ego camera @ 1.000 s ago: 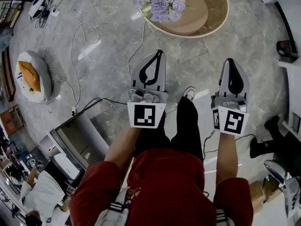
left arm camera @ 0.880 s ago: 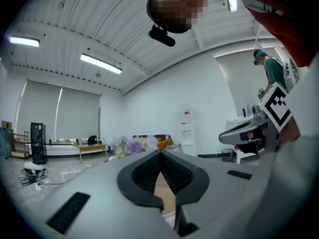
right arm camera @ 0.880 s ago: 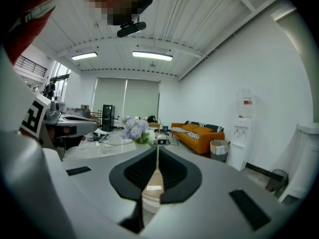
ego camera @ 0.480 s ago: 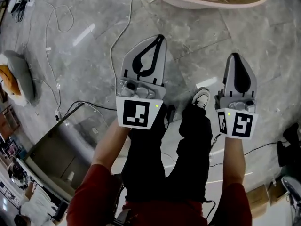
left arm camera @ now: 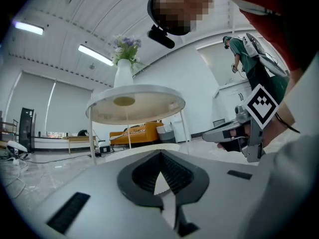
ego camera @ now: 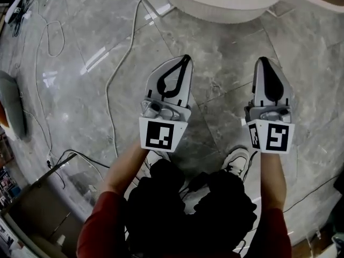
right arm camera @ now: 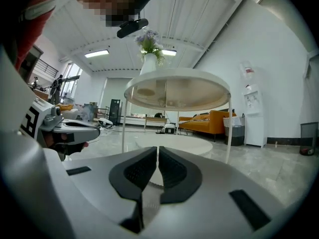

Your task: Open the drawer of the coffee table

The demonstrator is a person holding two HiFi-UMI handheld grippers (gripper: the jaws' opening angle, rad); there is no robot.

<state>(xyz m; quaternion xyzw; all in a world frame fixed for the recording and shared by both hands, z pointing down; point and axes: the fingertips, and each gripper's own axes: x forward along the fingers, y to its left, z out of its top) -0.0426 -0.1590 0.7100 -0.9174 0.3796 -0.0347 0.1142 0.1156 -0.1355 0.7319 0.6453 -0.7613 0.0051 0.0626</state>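
Observation:
The round white coffee table [ego camera: 226, 1] shows only its rim at the top of the head view. From the left gripper view I look up at its top [left arm camera: 134, 103], with a white vase of purple flowers [left arm camera: 123, 71] on it. The right gripper view shows the same table [right arm camera: 177, 91], its thin legs and a low round shelf [right arm camera: 174, 143]. No drawer can be made out. My left gripper [ego camera: 185, 59] and right gripper [ego camera: 263, 62] hang side by side low over the floor, pointing at the table. Both are shut and hold nothing.
White cables [ego camera: 115, 74] trail over the grey marble floor at the left. The person's shoe [ego camera: 236, 160] stands just behind the grippers. A grey box [ego camera: 37, 208] sits at the bottom left. An orange sofa [right arm camera: 209, 121] stands far behind the table.
Both grippers and the head view have sunk toward the floor. The table slid to the top edge and its flowers left the head view. The jaws stayed shut.

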